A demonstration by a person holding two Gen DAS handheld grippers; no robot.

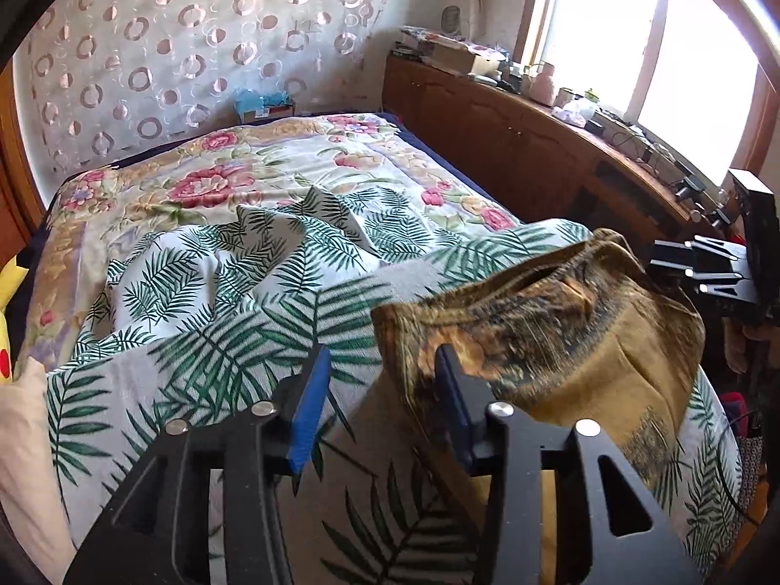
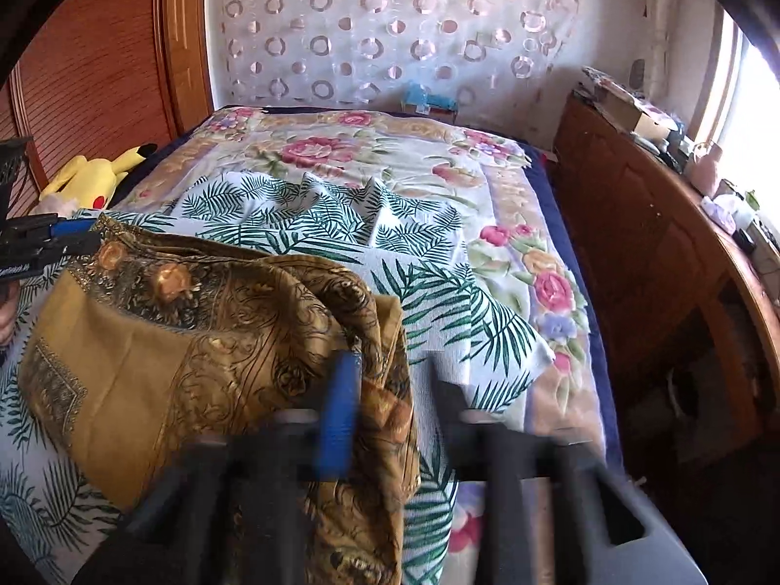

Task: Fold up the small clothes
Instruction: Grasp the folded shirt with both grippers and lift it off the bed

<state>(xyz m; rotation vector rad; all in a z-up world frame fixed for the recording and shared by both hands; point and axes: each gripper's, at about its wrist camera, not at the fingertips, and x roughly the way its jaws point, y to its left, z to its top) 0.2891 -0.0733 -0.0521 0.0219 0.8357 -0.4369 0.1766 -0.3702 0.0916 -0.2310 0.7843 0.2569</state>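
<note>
A small brown and gold patterned garment (image 1: 560, 336) lies bunched on a white palm-leaf sheet (image 1: 219, 292) on the bed. My left gripper (image 1: 380, 390) is open, and the garment's left edge drapes over its right finger (image 1: 453, 404). My right gripper (image 2: 395, 404) is open; the garment (image 2: 204, 336) hangs over its left blue-padded finger (image 2: 341, 414) and between the jaws. Each gripper shows at the other view's edge, the right one in the left wrist view (image 1: 707, 268) and the left one in the right wrist view (image 2: 44, 243).
A floral bedspread (image 2: 390, 156) covers the bed beyond the sheet. A wooden cabinet (image 2: 658, 263) with clutter runs along the right under the window. A yellow plush toy (image 2: 97, 175) lies at the left by a wooden headboard (image 2: 87, 73). A blue box (image 1: 265, 105) sits by the curtain.
</note>
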